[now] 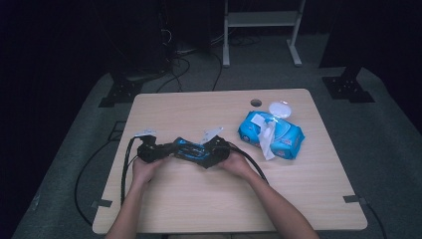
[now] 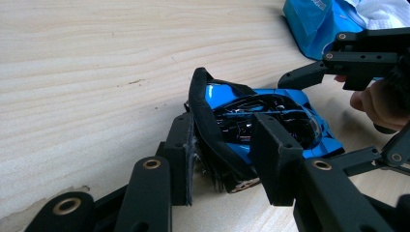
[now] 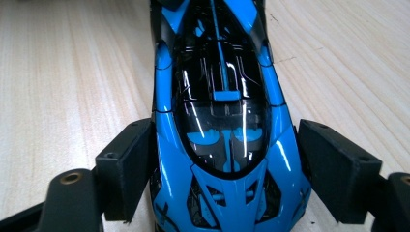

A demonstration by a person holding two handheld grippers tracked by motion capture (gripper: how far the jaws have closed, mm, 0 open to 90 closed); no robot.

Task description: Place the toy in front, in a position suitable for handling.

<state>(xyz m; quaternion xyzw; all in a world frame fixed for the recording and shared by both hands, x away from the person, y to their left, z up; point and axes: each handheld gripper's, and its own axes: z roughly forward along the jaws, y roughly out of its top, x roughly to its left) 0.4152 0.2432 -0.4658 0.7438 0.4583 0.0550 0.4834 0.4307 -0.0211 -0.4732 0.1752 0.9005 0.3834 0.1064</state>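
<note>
A blue and black toy sports car (image 1: 186,148) lies on the wooden table (image 1: 199,199) between my two grippers. My left gripper (image 1: 166,149) holds the car's tail. In the left gripper view its pads (image 2: 186,154) press on the rear wing and body of the car (image 2: 290,121), so it is shut on it. My right gripper (image 1: 206,152) comes at the nose from the other end. In the right gripper view its jaws straddle the front of the car (image 3: 225,121); the left pad (image 3: 128,164) is at the flank and the right one stands a sliver off.
A blue pack of wet wipes (image 1: 271,134) lies to the right on the table, a white wipe pulled out of it and its round lid (image 1: 279,108) flipped open. A cable hole (image 1: 256,103) is at the far edge. Cables trail off the table's left side.
</note>
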